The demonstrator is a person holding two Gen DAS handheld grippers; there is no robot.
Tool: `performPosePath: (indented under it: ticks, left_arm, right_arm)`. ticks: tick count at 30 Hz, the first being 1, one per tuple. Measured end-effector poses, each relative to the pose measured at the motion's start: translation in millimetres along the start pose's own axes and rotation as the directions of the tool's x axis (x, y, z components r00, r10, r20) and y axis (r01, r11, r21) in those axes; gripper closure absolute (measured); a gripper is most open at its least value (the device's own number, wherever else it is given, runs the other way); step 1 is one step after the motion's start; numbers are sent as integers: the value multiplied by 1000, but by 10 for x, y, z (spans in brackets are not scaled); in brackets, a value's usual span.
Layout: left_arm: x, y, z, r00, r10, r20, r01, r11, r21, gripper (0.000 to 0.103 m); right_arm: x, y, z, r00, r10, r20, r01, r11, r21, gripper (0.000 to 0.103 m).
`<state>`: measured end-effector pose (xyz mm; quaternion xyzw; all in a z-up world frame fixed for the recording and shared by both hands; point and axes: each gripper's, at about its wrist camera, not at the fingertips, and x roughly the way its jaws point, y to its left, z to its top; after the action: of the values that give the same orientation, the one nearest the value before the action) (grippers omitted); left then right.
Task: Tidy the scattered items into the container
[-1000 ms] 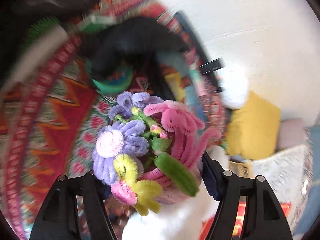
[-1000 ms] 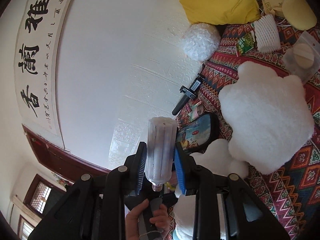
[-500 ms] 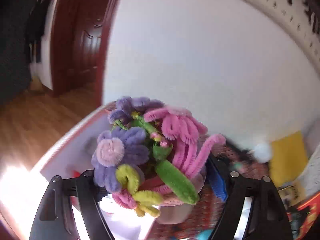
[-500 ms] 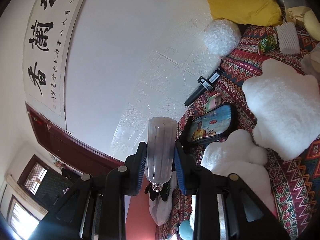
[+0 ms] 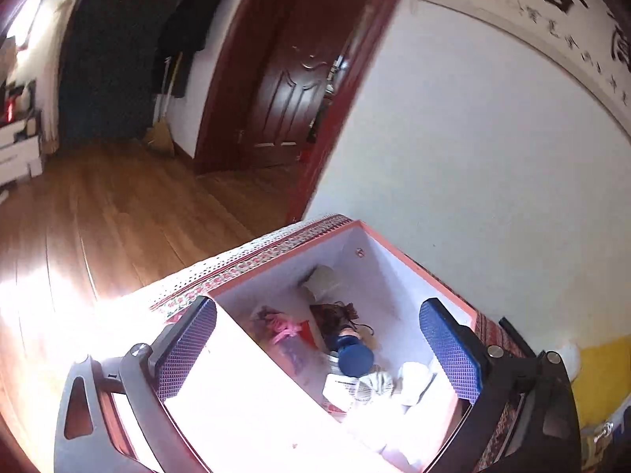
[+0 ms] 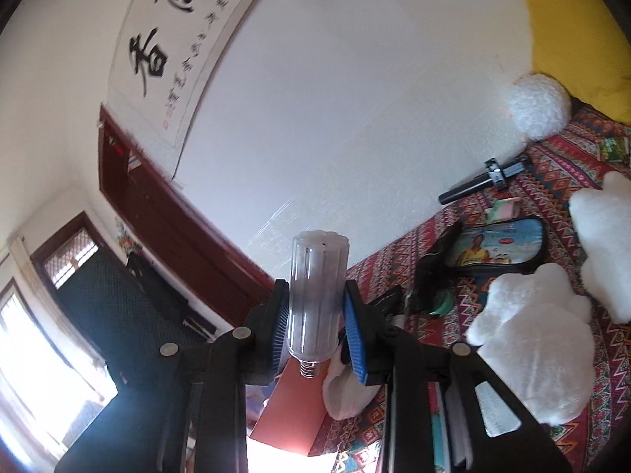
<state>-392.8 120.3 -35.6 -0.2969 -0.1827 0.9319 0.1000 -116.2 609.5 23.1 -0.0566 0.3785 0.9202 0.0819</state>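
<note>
Left gripper, jaws apart and empty, hangs directly above the open red-rimmed white box. Right gripper is clamped on a frosted cylindrical screw-base bulb, long axis along the fingers; box rim lies just below. Wall scroll calligraphy is not legible.

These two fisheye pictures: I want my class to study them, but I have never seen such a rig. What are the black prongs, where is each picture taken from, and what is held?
The black prongs are two-finger grippers, one held in each of a person's hands, each with a camera looking along its fingers. The left view shows the left gripper open and holding nothing, above a white-lined box already holding small items. The right view shows the right gripper shut on a light bulb, screw base toward the camera. Beyond lies a patterned cloth with white plush cushions, a black stick and a printed pouch.
</note>
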Motion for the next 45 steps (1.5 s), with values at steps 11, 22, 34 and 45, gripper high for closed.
performPosePath:
  ticks: [11,22,34,45]
  left_arm:
    - [112,948,120,996,82,41,-68,960,-270,0]
    - [-66,1200,152,992,96,82,-66,947,-313,0]
    - [-64,-782,-467,974,-224,-42,227,967,114,0]
    - [1422,-3593,-2868,853,-73,-517,398,733,552,0]
  right_arm:
    - [1714,1889,-849,933,141,-332,-243,927,-287,75]
    - [1450,2456,-925,979,84,-187,-166,860,-482,20]
    - [-553,378,-103,960,-206,187,227,969,-98,19]
    - [-934,-1156,214,935,-299,192,241,931,273,19]
